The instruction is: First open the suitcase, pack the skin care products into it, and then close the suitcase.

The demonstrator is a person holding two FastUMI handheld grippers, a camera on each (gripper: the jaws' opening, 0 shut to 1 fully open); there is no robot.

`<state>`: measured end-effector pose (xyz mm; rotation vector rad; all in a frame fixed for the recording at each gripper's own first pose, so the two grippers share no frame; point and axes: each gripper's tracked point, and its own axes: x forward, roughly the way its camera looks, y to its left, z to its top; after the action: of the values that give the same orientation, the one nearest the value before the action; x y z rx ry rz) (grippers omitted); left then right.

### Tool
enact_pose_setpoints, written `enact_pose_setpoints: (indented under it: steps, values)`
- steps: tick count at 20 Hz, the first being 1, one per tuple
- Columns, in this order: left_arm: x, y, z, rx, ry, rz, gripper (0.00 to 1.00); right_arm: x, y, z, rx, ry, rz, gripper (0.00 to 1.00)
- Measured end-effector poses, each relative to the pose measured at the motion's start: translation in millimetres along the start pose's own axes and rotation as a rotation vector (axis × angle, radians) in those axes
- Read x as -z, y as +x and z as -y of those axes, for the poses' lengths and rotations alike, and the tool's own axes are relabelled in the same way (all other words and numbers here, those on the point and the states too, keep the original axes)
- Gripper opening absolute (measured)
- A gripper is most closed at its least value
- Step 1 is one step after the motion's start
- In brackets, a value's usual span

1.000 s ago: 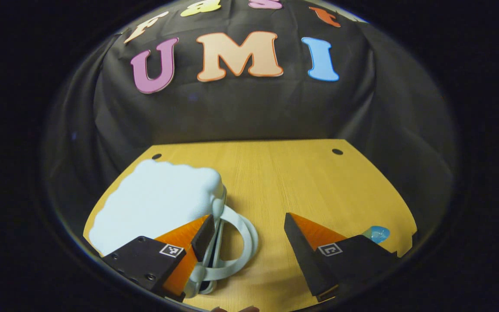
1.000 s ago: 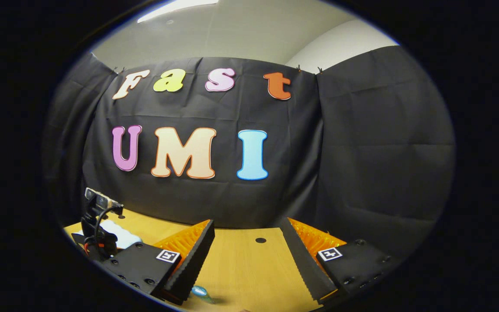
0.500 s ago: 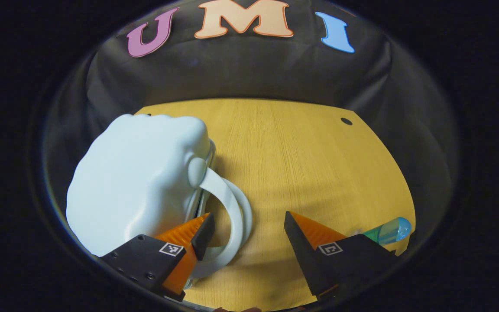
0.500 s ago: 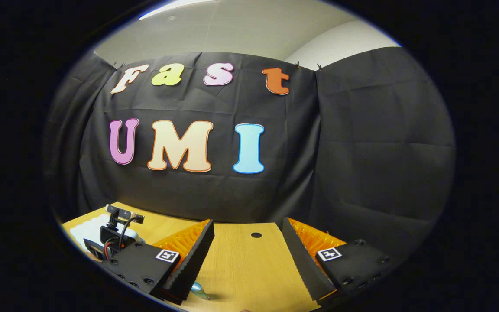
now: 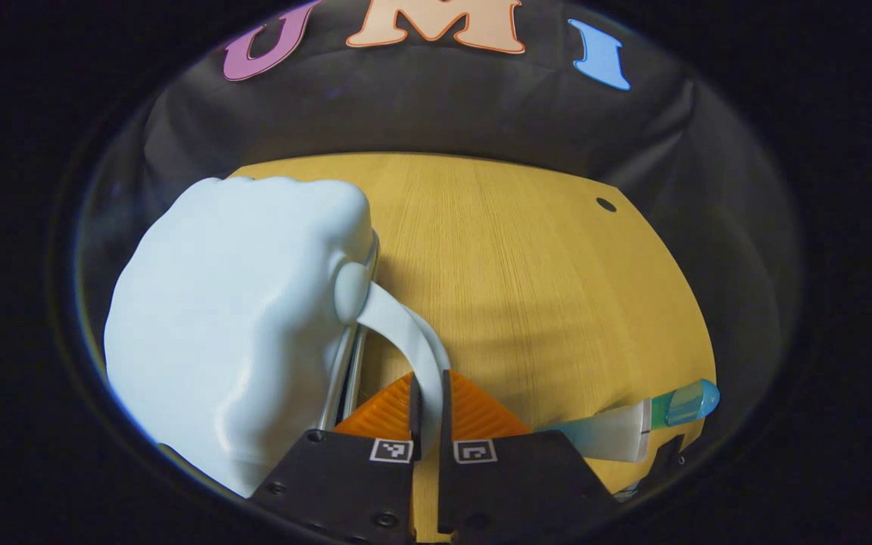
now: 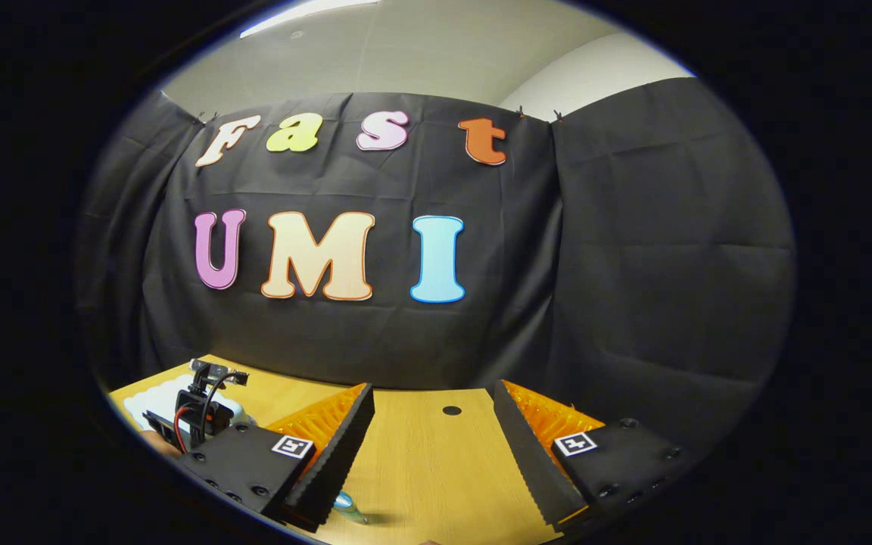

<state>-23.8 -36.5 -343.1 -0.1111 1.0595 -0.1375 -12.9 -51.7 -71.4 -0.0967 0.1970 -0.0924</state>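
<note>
We are at the start: the pale blue suitcase (image 5: 232,318) lies shut on the left of the wooden desk (image 5: 542,288), our left claw (image 5: 427,412) pinching its handle (image 5: 413,344). Opening, packing and closing all remain. The skin care tube (image 5: 625,424) waits near the front right edge. The right claw (image 6: 430,443) gapes wide, empty. Black cloth walls the booth.

Dim booth, lit from above; soft shadows on table (image 5: 527,288); strong fisheye bending at edges.
</note>
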Motion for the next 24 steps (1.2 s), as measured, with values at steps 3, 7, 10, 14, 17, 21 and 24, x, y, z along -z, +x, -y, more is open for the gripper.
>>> enact_pose_setpoints:
  steps: [3, 7, 10, 14, 17, 21, 24]
  values:
    - [-12.8, -12.6, 2.9, -0.034, 0.057, 0.046, 0.00, 0.4, -0.6, -10.5, -0.054, 0.009, 0.016, 0.99]
    - [-35.9, -39.3, 4.3, 0.003, 0.045, 0.078, 0.00, 18.0, 3.9, -35.7, -0.142, 0.046, -0.012, 0.99]
    - [-63.0, -81.3, -4.8, 0.025, 0.115, 0.128, 0.00, 14.8, 5.7, -43.1, -0.111, 0.084, -0.023, 0.99]
    - [-104.2, -128.6, -45.6, 0.051, 0.077, 0.217, 0.00, 4.1, 8.3, -84.8, -0.143, 0.080, 0.015, 0.99]
    - [-121.1, -148.3, -77.3, 0.037, 0.077, 0.259, 0.00, -1.0, 9.0, -108.1, -0.167, 0.092, 0.022, 0.99]
    - [-139.1, -166.0, -116.0, 0.000, 0.083, 0.306, 0.00, -3.3, 14.9, -134.9, -0.180, 0.081, 0.024, 0.99]
    - [-152.7, -182.1, -147.8, -0.027, 0.098, 0.336, 0.00, -6.8, 16.4, -154.2, -0.177, 0.083, 0.030, 0.99]
